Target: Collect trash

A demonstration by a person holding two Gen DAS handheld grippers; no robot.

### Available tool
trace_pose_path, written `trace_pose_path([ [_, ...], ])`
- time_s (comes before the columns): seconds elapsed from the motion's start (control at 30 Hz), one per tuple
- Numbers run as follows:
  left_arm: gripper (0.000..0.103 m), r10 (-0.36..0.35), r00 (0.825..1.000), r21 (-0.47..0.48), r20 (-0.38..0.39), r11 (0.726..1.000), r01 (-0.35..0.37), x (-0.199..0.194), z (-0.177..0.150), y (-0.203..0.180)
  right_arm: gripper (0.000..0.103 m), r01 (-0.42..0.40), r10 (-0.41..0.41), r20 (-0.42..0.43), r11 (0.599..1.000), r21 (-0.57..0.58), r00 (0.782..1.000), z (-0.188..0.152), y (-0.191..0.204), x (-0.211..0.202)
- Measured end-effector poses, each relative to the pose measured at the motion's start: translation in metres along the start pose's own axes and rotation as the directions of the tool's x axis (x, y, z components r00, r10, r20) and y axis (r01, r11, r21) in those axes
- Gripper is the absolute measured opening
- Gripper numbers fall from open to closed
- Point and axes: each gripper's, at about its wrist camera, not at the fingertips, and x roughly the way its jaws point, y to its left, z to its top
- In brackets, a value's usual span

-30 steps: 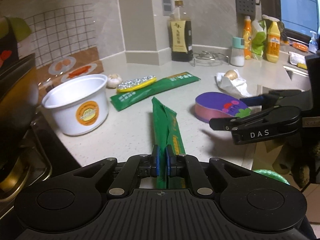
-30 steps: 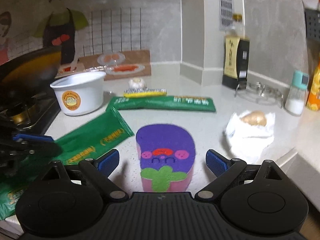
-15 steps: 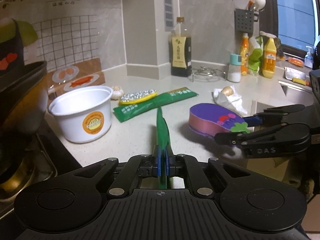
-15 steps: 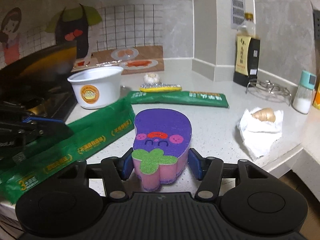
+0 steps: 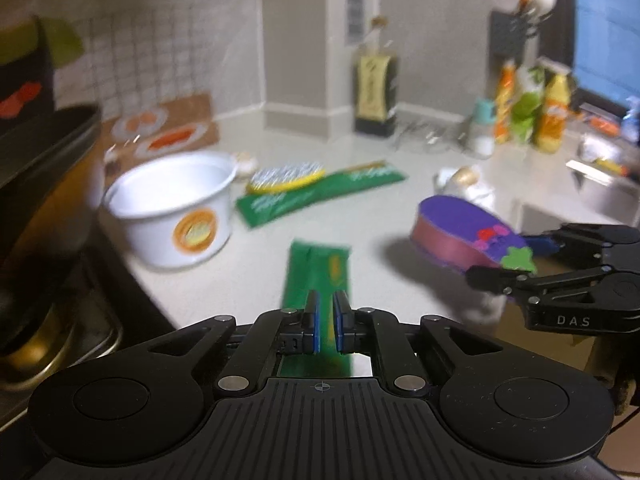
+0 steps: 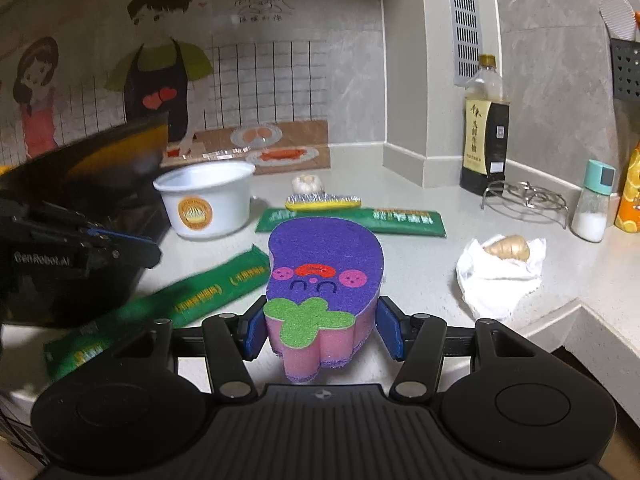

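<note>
Both pickups look made: the left gripper pinches a long green foil wrapper, and the right gripper clamps the purple eggplant-shaped sponge — raised above the pale stone counter. Left behind: a second green wrapper, a white plastic tub and crumpled white paper — no bin visible.

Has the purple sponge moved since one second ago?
Yes. The purple sponge, clamped by the right gripper, is lifted off the counter, overlapping the far green wrapper.
</note>
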Motion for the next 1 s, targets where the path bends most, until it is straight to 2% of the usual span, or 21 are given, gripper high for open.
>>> trace_pose_path([
  [0.13,0.013,0.014,0.999,0.084,-0.036,0.996,-0.011,0.002,-0.007,-0.010,0.057,0.069,-0.070,-0.016,0.997,-0.044,0.997,-0.013,0.002,0.014],
  [0.23,0.016,0.019,0.996,0.132,-0.087,0.991,-0.008,0.007,-0.006,-0.019,0.057,0.050,-0.052,-0.044,0.998,-0.028,0.998,-0.020,-0.002,0.021],
  [0.43,0.016,0.044,0.984,0.095,-0.175,0.995,-0.028,0.026,-0.003,-0.011,0.061,0.026,-0.026,-0.043,1.000,-0.001,0.999,-0.026,-0.006,0.023],
  [0.5,0.016,0.068,0.977,0.114,-0.203,0.992,-0.046,0.033,-0.007,-0.011,0.063,0.026,-0.026,-0.037,1.000,-0.007,0.999,-0.027,-0.005,0.022],
  [0.67,0.015,0.095,0.974,0.169,-0.204,0.984,-0.060,0.033,-0.008,-0.016,0.065,0.026,-0.026,-0.037,1.000,-0.005,0.999,-0.028,-0.003,0.021],
  [0.73,0.015,0.108,0.976,0.231,-0.190,0.971,-0.063,0.033,-0.010,-0.022,0.065,0.025,-0.025,-0.040,1.000,0.002,0.999,-0.027,-0.003,0.020],
  [0.8,0.013,0.114,0.974,0.252,-0.198,0.966,-0.062,0.032,-0.010,-0.024,0.065,0.026,-0.025,-0.041,1.000,0.015,0.999,-0.025,-0.004,0.017],
  [0.87,0.013,0.061,0.972,0.196,-0.226,0.980,-0.016,0.031,-0.004,-0.018,0.065,0.018,-0.017,-0.025,0.999,0.034,1.000,-0.023,-0.006,0.010],
  [0.93,0.017,-0.034,0.971,0.114,-0.237,0.992,0.062,0.029,0.001,-0.008,0.065,0.020,-0.020,-0.001,0.999,0.047,1.000,-0.022,-0.008,0.001],
  [1.0,0.016,-0.043,0.972,0.077,-0.232,0.995,0.062,0.027,0.002,-0.004,0.065,0.026,-0.027,0.014,0.998,0.058,1.000,-0.021,-0.011,-0.005],
])
